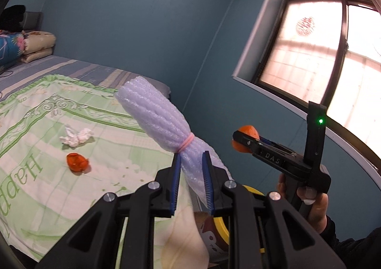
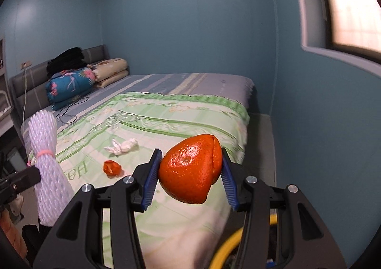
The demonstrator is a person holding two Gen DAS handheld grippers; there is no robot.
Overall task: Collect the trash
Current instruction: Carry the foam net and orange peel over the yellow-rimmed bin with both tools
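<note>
Above the bed (image 2: 166,111), the right tongs (image 2: 190,171) squeeze a big orange peel (image 2: 190,169) and the left tongs (image 1: 191,173) pinch a foam net (image 1: 154,116). Both need dropping, maybe into the yellow-rimmed bin (image 2: 226,250) below. A tissue (image 1: 75,136) and small peel (image 1: 77,161) wait on the bed.

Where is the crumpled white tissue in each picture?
Left wrist view: the tissue lies on the green blanket at left, just above the small orange peel.
Right wrist view: the tissue sits left of centre, above the same small orange peel.
Shared landmark: that peel.
</note>
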